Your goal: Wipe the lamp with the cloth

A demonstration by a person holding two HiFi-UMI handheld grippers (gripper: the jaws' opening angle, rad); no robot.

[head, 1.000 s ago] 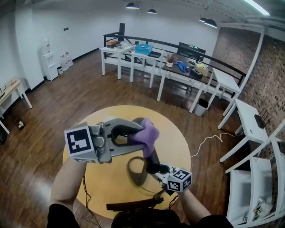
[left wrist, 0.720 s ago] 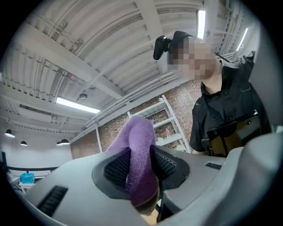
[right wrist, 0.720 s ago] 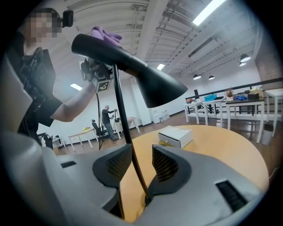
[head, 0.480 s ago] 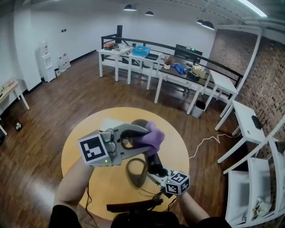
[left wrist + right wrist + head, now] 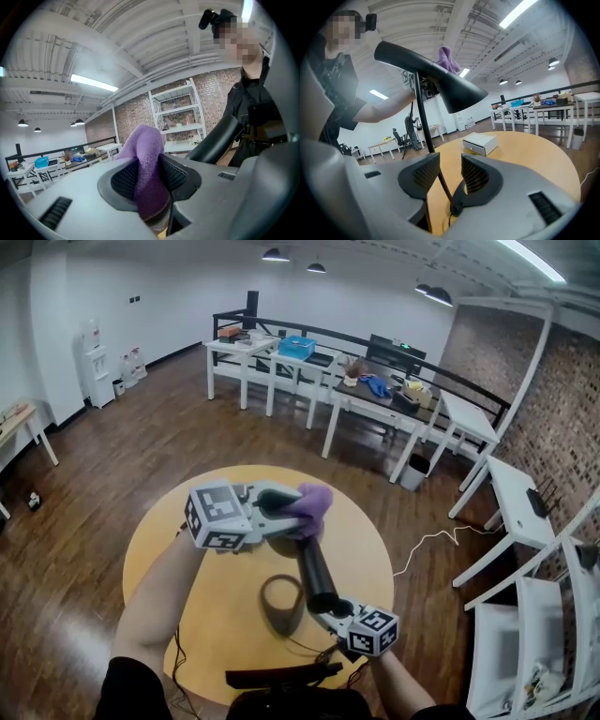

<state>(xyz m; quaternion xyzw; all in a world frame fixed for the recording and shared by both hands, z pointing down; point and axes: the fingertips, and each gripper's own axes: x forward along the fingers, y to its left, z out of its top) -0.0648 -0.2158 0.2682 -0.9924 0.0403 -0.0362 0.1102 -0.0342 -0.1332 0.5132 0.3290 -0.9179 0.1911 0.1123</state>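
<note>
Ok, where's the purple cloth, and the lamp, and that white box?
purple cloth [image 5: 146,150]: left gripper view, on its upper fold.
lamp [image 5: 452,91]: right gripper view, on its black shade.
white box [image 5: 479,139]: right gripper view, on its top face.

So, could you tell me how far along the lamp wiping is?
Done: the left gripper has the cloth clamped. In hand: the cloth sits on top of the lamp shade, while the stem stands between the open jaws of the right gripper. Left: the wiping itself; no cleaned area shows.
</note>
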